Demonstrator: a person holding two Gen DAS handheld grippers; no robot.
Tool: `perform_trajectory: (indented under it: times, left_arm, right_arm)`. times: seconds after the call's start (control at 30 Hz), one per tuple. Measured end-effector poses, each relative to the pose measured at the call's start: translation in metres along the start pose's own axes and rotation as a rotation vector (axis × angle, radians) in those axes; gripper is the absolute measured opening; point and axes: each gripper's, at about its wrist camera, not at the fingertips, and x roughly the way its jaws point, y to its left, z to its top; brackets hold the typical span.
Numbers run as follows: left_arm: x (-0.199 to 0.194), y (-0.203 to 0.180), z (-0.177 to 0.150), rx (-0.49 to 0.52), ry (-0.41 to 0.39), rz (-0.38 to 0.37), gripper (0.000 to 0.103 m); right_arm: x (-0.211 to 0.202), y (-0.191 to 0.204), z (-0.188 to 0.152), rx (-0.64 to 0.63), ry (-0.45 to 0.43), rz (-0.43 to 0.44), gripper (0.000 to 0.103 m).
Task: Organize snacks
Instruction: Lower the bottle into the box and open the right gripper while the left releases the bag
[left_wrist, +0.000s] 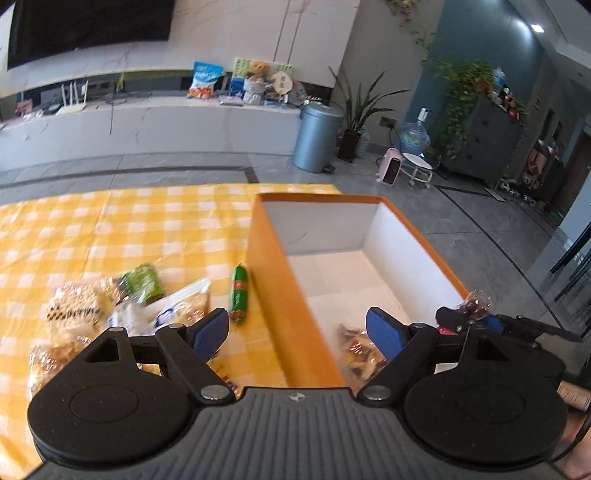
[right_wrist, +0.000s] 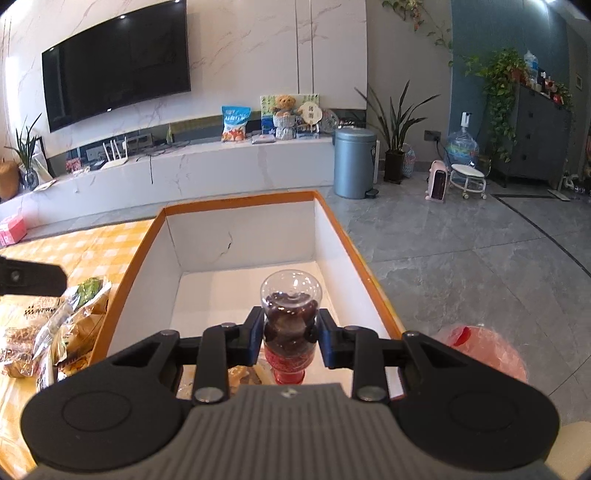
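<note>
An orange box (left_wrist: 273, 280) with a white inside stands on the yellow checked tablecloth (left_wrist: 110, 229); it also shows in the right wrist view (right_wrist: 147, 243). My right gripper (right_wrist: 290, 338) is shut on a small clear bottle of dark snacks (right_wrist: 290, 314) and holds it over the box's near end. My left gripper (left_wrist: 297, 332) is open and empty, straddling the box's left wall. A wrapped snack (left_wrist: 356, 354) lies in the box's near corner. A green sausage (left_wrist: 239, 293) and several snack packets (left_wrist: 110, 306) lie on the cloth left of the box.
The right gripper with its bottle (left_wrist: 476, 306) shows at the box's right rim in the left wrist view. A red bag (right_wrist: 480, 350) sits right of the box. The box stands at the table's right edge, with grey floor beyond.
</note>
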Motion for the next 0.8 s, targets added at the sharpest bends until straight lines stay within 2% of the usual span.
perform_trajectory:
  times: [0.1, 0.23, 0.33, 0.47, 0.63, 0.73, 0.8]
  left_arm:
    - [-0.001, 0.015, 0.0, -0.037, 0.005, -0.006, 0.099]
    - [-0.005, 0.033, -0.003, -0.076, -0.006, -0.015, 0.099]
    - [-0.007, 0.047, -0.004, -0.111, -0.005, -0.028, 0.099]
    - [-0.006, 0.063, -0.005, -0.15, 0.0, -0.051, 0.099]
    - [-0.002, 0.074, -0.008, -0.123, 0.011, -0.013, 0.099]
    - [0.005, 0.081, -0.011, -0.111, 0.067, 0.006, 0.097]
    - [0.008, 0.084, -0.014, -0.11, 0.07, 0.017, 0.096]
  right_arm:
    - [0.003, 0.0, 0.009, 0.014, 0.062, 0.039, 0.029]
    - [0.007, -0.001, 0.027, 0.078, 0.177, 0.15, 0.029]
    - [0.01, 0.009, 0.04, 0.055, 0.246, 0.211, 0.029]
    - [0.029, 0.025, 0.045, 0.058, 0.405, 0.303, 0.029]
    - [0.066, 0.048, 0.036, 0.034, 0.53, 0.281, 0.029]
    - [0.088, 0.049, 0.035, 0.051, 0.574, 0.284, 0.029]
    - [0.098, 0.049, 0.033, 0.075, 0.594, 0.287, 0.029]
